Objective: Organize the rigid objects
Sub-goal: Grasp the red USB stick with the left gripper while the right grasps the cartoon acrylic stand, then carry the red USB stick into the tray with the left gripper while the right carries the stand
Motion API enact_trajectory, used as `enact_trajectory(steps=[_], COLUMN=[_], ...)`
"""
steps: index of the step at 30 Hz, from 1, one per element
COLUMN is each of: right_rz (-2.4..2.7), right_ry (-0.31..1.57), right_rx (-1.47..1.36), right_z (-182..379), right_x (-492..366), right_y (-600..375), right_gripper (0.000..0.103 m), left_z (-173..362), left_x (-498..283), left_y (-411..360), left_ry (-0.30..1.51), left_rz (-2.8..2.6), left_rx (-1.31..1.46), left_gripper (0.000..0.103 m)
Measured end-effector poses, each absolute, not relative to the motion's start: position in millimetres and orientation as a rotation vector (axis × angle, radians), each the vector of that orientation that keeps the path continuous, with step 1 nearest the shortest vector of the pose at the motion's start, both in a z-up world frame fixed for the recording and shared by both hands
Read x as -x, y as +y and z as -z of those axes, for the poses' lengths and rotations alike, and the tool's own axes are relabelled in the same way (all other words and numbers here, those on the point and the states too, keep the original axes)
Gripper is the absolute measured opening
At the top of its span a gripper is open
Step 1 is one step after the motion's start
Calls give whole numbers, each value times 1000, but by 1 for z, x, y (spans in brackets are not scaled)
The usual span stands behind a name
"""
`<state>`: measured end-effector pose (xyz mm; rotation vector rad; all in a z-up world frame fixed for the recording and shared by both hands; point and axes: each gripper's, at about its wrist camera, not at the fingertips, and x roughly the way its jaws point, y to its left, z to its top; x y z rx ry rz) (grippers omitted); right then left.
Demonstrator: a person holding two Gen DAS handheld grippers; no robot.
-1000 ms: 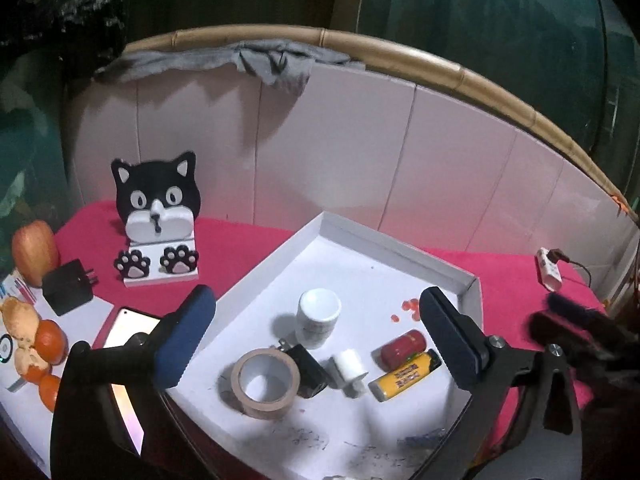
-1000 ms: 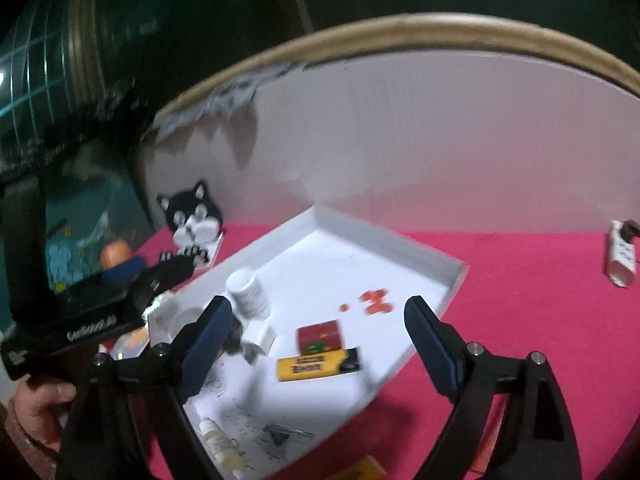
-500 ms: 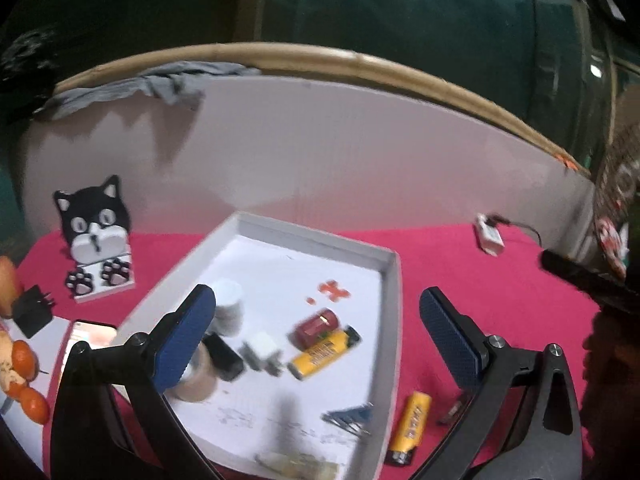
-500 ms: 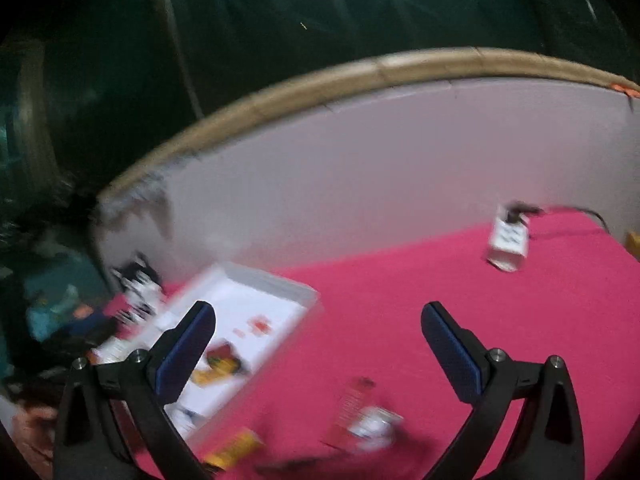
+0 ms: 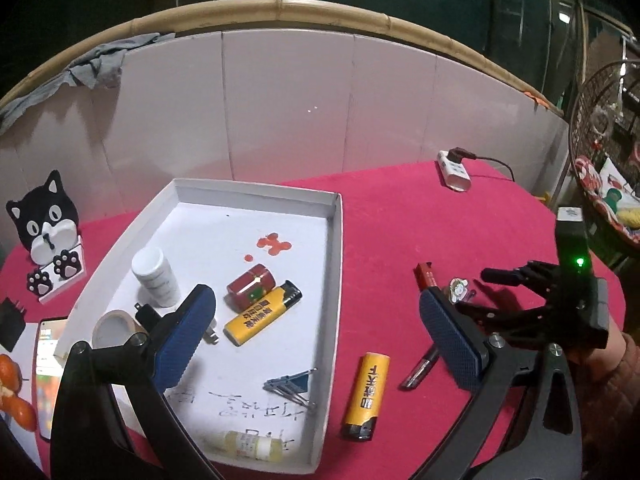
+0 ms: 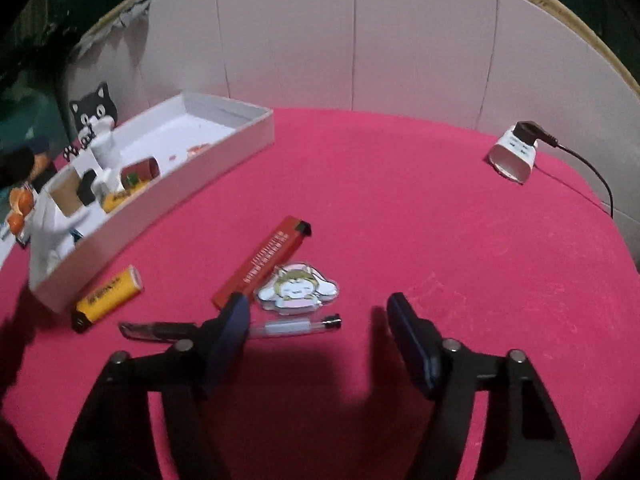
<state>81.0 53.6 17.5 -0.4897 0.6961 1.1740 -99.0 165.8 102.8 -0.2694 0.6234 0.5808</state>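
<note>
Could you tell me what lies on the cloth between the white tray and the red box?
In the right wrist view, only a yellow lighter lies there, beside the white tray; the cloth up to the red box is otherwise bare.

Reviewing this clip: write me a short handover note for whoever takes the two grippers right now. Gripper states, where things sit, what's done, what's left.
Left gripper: open, empty, above the white tray.
Right gripper: open, jaws have just been closing, nothing gripped; low over the pen on the red cloth.
Done, in the tray: white bottle, tape roll, red cylinder, yellow lighter, binder clips, small vial.
Left, on the cloth: second yellow lighter, red flat box, cartoon charm, pen.
Probable next pick: the pen or the charm.
</note>
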Motion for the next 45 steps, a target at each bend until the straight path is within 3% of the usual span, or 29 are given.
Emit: enact_trajectory(steps=[4, 6, 8, 15, 21, 28, 32, 37, 45], right_rz=[-1205, -1228, -1231, -1169, -1091, -1103, -1101, -1099, -1143], right_ry=[691, 716, 696, 723, 808, 833, 818, 771, 656], right_rx=[515, 539, 563, 387, 199, 153, 136, 119, 51], right_z=[-19, -17, -17, -24, -21, -21, -22, -29, -74], right_x=[-81, -82, -78, -103, -142, -146, -143, -135, -116], right_y=[63, 71, 71, 29, -13, -14, -12, -18, -33], right_gripper=[69, 52, 46, 45, 46, 46, 45, 45, 45], left_z=[-100, -99, -99, -82, -44, -18, -20, -24, -74], left_x=[90, 84, 76, 14, -41, -54, -54, -48, -19], left_y=[162, 158, 155, 128, 121, 135, 131, 124, 112], left_ry=[645, 657, 669, 787, 920, 969, 948, 917, 755], left_rz=[-565, -553, -535, -380, -330, -362, -339, -362, -418], left_rx=[264, 250, 239, 171, 159, 201, 186, 182, 160], left_gripper=[103, 103, 103, 101, 74, 62, 17, 16, 16])
